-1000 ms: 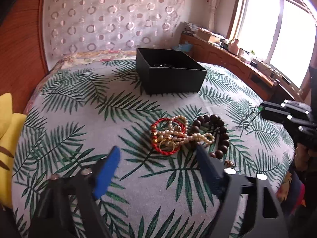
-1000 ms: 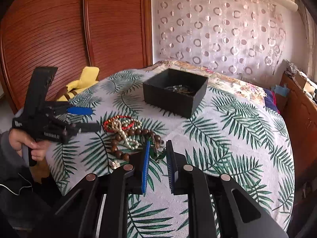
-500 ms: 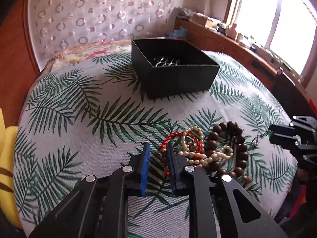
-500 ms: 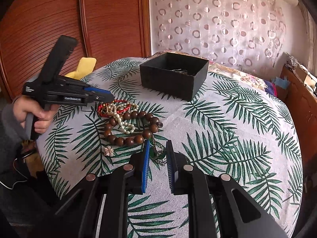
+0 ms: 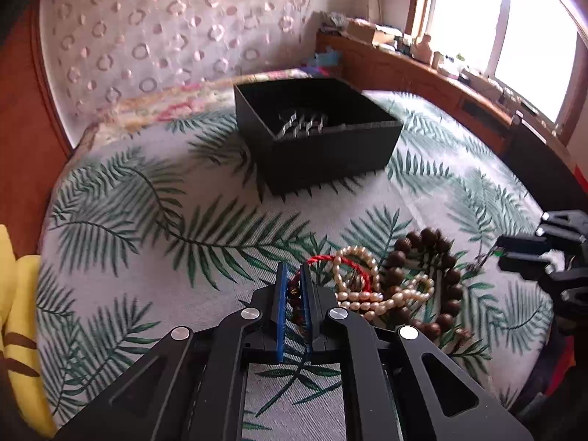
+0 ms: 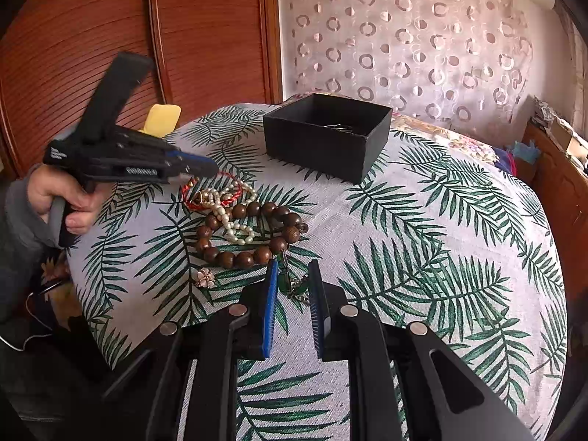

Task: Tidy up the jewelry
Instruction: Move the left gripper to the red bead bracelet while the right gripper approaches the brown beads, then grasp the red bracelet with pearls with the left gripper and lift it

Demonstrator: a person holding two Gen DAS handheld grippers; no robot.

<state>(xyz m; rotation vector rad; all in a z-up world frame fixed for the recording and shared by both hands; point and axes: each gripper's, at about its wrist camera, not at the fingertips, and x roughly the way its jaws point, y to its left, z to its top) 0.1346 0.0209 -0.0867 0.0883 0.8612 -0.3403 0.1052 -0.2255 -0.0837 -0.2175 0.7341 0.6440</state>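
Left wrist view: left gripper (image 5: 294,279) is sitting low over the palm-leaf cloth (image 5: 176,242), its blue pads pressed together on the near loop of the red cord bracelet (image 5: 341,264); the cord is showing in the narrow slit between them. Pearl strand (image 5: 371,296) is lying tangled over the red cord and across the brown wooden bead bracelet (image 5: 422,279), all just beside the fingertips. Black box (image 5: 323,139) is standing farther back on the cloth, metal pieces (image 5: 301,125) lying inside it.

Right wrist view: right gripper (image 6: 293,279) is hovering at the near edge of the pile, jaws a little apart, a green pendant on a chain (image 6: 294,284) lying between them; whether the pads are touching it cannot be told. Small flower brooch (image 6: 205,276) is resting on the cloth just beside the wooden beads. A hand (image 6: 62,198) in a grey sleeve is gripping the left tool's handle
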